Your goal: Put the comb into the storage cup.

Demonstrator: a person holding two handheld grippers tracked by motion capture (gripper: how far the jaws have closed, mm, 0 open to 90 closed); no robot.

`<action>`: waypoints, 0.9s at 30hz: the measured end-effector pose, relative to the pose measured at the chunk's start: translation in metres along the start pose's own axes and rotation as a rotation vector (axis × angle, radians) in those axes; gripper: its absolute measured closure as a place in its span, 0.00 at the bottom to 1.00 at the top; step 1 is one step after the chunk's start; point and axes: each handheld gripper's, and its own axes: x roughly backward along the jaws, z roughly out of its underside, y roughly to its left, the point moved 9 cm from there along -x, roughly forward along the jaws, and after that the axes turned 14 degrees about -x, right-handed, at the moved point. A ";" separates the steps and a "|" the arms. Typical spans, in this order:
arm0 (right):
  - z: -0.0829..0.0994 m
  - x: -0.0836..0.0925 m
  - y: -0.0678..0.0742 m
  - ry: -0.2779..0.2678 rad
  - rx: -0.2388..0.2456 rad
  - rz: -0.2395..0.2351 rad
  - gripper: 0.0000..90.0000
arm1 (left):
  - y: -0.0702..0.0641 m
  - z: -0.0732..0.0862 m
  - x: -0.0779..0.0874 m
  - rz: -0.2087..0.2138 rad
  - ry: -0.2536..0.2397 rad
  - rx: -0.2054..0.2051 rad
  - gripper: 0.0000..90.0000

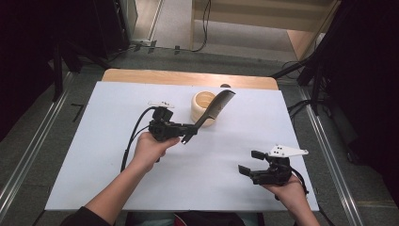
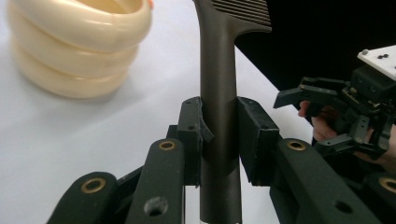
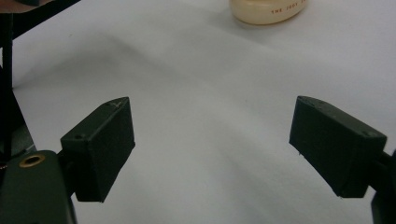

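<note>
The handle of a dark comb (image 2: 218,93) is clamped between the fingers (image 2: 259,135) of the left gripper (image 1: 190,132), one pad pressed on each side of it. In the high view the comb (image 1: 214,109) is seen held off the table (image 1: 117,179), slanting up and away from the gripper, its toothed end raised over the rim of a cream ribbed cup (image 1: 202,101). The cup (image 2: 77,42) is set on the white table toward its far edge, just beyond the left gripper. The fingers (image 3: 100,147) of the right gripper (image 1: 248,161) are spread wide with nothing between them, bare white table being seen in the gap. That gripper is held low over the near right part of the table, well apart from the comb and cup, and is also seen at the right of the left gripper view (image 2: 327,116).
</note>
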 end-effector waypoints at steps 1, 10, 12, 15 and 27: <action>0.000 0.000 0.000 -0.003 -0.002 -0.001 0.14 | -0.001 0.000 -0.003 0.001 0.004 0.006 0.81; -0.003 0.004 0.000 -0.011 -0.018 -0.002 0.14 | -0.010 -0.005 -0.023 0.038 0.028 0.054 0.81; -0.004 0.005 0.001 -0.014 -0.024 -0.002 0.14 | -0.010 -0.007 -0.027 0.046 0.029 0.072 0.81; -0.004 0.005 0.001 -0.016 -0.025 0.001 0.14 | -0.011 -0.007 -0.033 0.050 0.036 0.085 0.81; -0.016 0.011 0.006 -0.043 -0.080 0.011 0.14 | -0.014 -0.009 -0.054 0.057 0.018 0.138 0.81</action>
